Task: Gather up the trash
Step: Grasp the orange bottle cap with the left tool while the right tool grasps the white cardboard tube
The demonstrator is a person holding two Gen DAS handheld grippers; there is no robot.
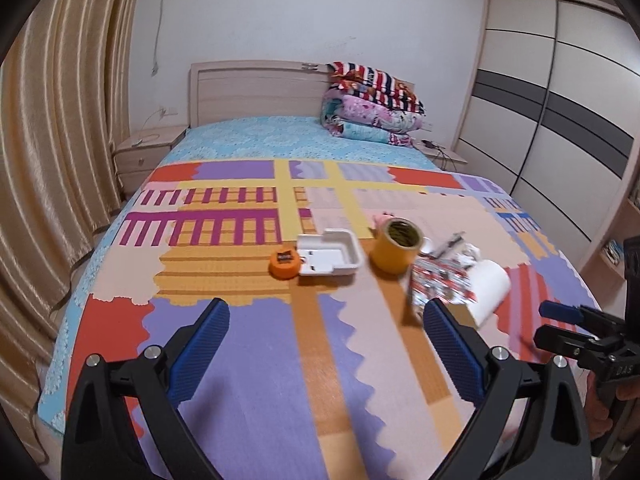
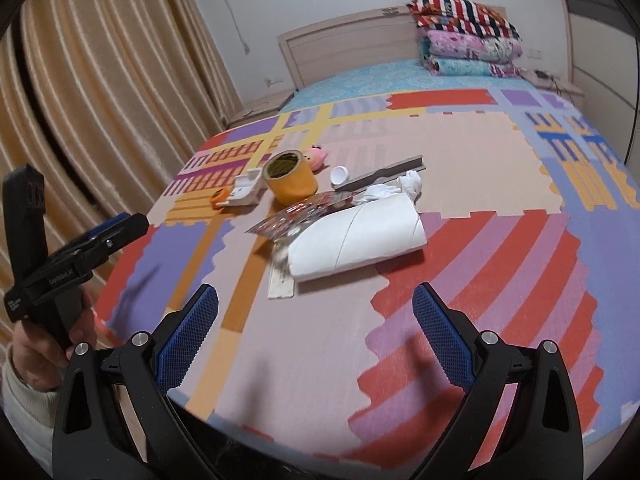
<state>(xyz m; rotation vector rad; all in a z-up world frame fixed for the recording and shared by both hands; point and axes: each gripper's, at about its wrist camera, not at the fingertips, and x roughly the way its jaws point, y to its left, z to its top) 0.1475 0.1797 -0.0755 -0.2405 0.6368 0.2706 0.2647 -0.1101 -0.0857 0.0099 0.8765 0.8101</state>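
Observation:
Several items lie on a colourful mat [image 1: 260, 340] on the bed. A rolled white paper [image 2: 356, 236] lies beside a shiny red foil wrapper [image 2: 304, 214], crumpled white tissue [image 2: 408, 182] and a flat plastic strip [image 2: 282, 280]. The paper [image 1: 490, 288] and wrapper [image 1: 440, 280] show in the left wrist view too. My left gripper [image 1: 326, 312] is open and empty, short of the items. My right gripper [image 2: 316, 300] is open and empty, just before the paper roll.
A yellow tape roll [image 1: 396, 246], a white open box [image 1: 330, 258], an orange round object [image 1: 285, 264], a pink toy [image 2: 316, 156], a white cap [image 2: 340, 176] and a grey bar [image 2: 380, 176] also lie there. Folded quilts [image 1: 372, 104] are stacked at the headboard.

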